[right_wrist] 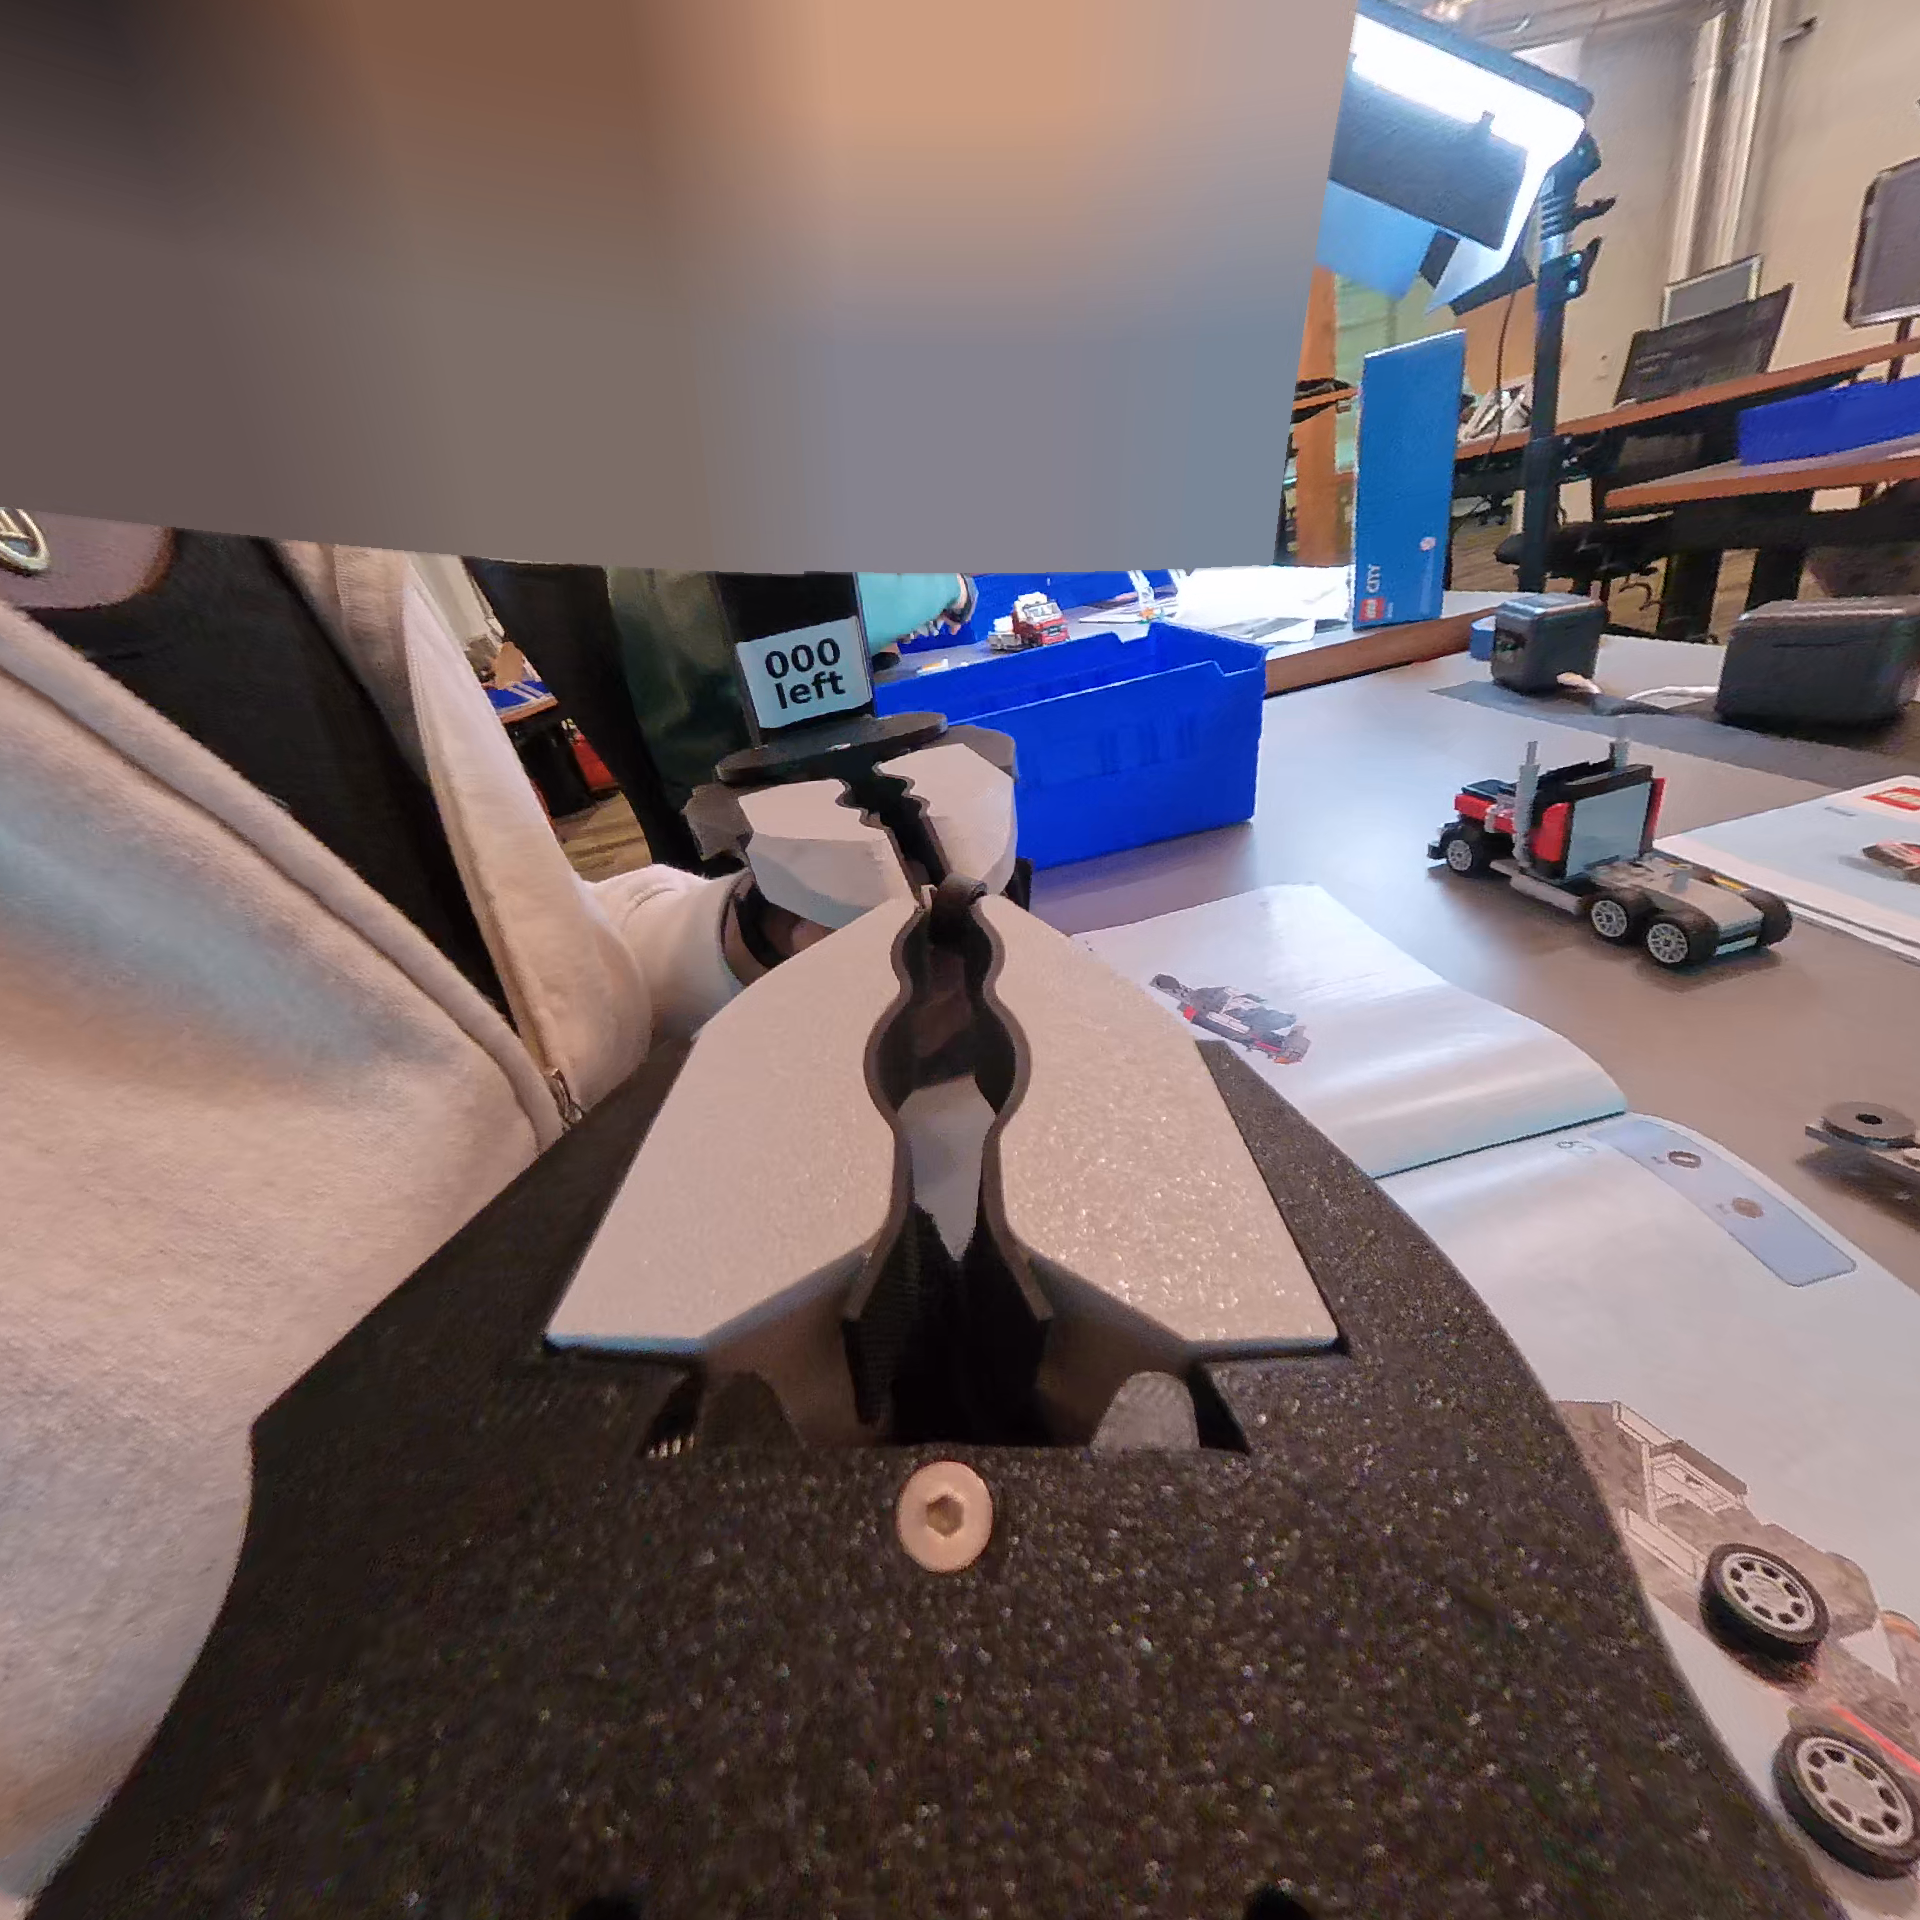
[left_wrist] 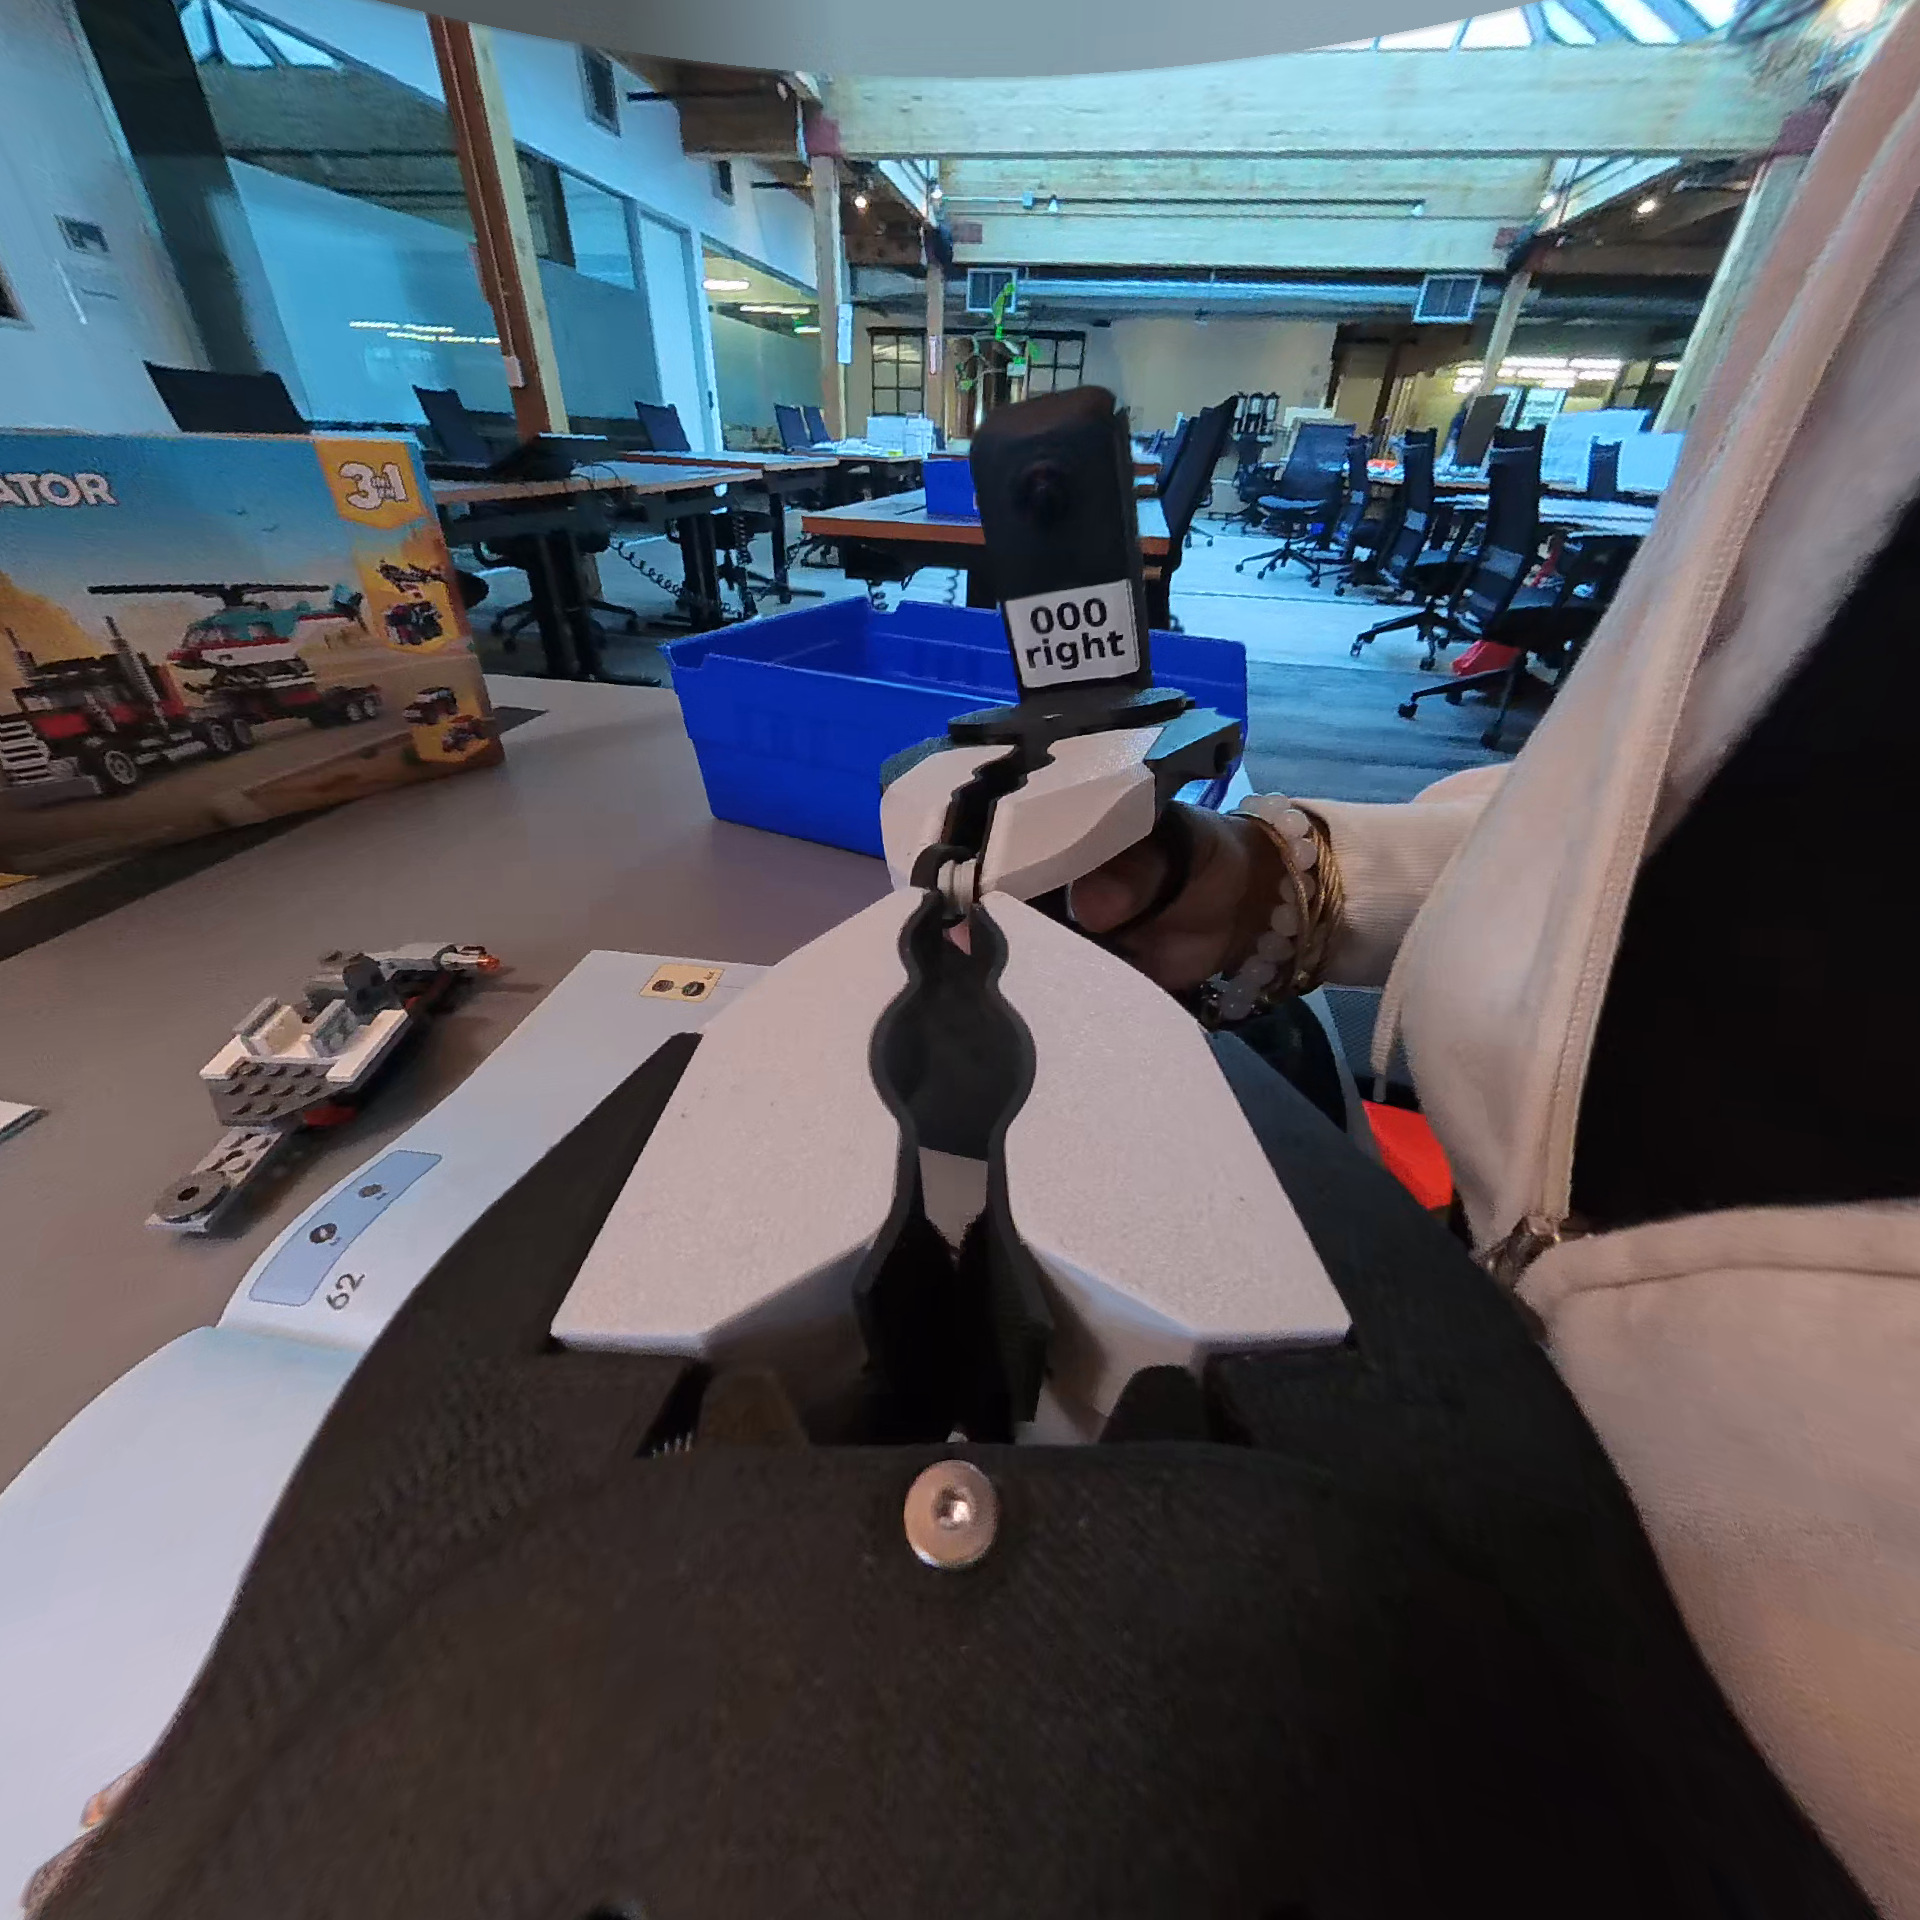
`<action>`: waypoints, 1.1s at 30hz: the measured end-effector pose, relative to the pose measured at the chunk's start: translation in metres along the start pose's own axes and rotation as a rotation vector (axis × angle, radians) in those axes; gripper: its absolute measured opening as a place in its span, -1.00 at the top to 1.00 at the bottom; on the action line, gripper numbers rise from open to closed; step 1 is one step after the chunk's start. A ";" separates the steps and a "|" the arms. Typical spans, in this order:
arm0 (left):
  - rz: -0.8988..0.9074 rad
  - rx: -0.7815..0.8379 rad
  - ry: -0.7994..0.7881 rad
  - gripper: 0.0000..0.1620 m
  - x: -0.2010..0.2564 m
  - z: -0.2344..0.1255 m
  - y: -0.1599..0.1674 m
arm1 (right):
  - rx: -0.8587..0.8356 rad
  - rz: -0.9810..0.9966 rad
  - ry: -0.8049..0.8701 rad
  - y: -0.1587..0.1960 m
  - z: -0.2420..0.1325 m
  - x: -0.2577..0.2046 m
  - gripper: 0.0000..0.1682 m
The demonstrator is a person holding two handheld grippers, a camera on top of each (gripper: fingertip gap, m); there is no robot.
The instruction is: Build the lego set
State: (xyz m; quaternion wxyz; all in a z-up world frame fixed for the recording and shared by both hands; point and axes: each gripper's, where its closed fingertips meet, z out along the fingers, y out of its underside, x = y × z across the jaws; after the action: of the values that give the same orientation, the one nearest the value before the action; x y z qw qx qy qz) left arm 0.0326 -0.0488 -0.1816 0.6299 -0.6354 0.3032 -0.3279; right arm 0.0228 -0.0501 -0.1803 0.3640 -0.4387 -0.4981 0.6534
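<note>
My left gripper [left_wrist: 956, 920] and my right gripper [left_wrist: 951, 868] meet tip to tip in the air above the open instruction booklet [left_wrist: 416, 1174]. Both are shut. A small light grey and black lego piece [left_wrist: 961, 883] is pinched where the tips meet. I cannot tell exactly which part each gripper holds. The right wrist view shows the same meeting, with my right gripper [right_wrist: 951, 902] facing the left gripper [right_wrist: 925, 883]. A partly built grey and white lego model [left_wrist: 312, 1049] lies on the table to the left of the booklet.
A lego box [left_wrist: 208, 644] stands at the back left and a blue bin [left_wrist: 831, 707] behind the grippers. A finished red and black truck [right_wrist: 1600, 862] stands at the right. Two wheels [right_wrist: 1766, 1600] show on the booklet page. A person's sleeve [left_wrist: 1403, 862] is close. My two grippers' fingertips are within a few centimetres of each other.
</note>
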 end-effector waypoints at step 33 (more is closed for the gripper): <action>-0.287 0.032 0.328 0.75 0.015 -0.007 -0.005 | -0.132 -0.014 -0.306 0.002 0.002 -0.026 0.94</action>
State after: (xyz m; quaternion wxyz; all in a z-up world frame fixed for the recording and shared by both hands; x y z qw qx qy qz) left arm 0.0359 -0.0646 -0.1759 0.5290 -0.6000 0.3028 -0.5181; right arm 0.0299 -0.0750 -0.1761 0.2588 -0.3536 -0.5928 0.6757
